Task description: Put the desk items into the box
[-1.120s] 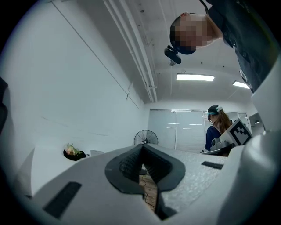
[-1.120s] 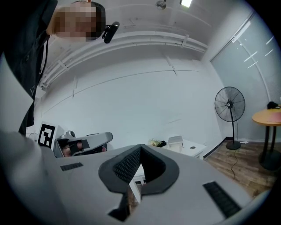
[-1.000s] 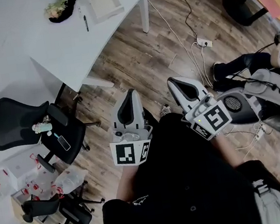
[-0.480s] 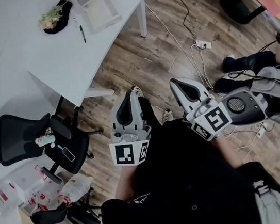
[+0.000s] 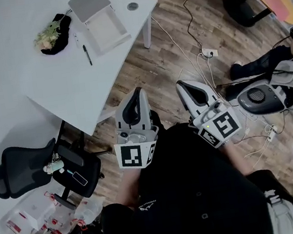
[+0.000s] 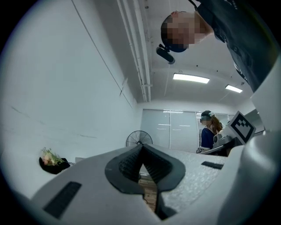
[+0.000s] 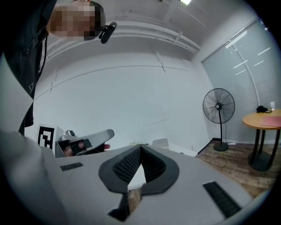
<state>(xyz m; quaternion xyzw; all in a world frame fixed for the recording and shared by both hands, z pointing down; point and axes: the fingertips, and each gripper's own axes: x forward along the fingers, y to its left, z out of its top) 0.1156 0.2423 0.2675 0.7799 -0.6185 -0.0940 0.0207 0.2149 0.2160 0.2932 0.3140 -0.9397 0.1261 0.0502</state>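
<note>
You hold the left gripper [image 5: 136, 94] and the right gripper [image 5: 182, 84] side by side at the centre of the frame, above the wooden floor [image 5: 159, 57] and well apart from the white desk [image 5: 58, 72] at the upper left. Each gripper's fingers are pressed together tip to tip with nothing between them, as both gripper views show. On the desk the box [image 5: 105, 28] lies open near the top edge of the frame, with a pen [image 5: 86, 47] just to its left and a bunch of flowers [image 5: 47, 33] on a dark item further left.
</note>
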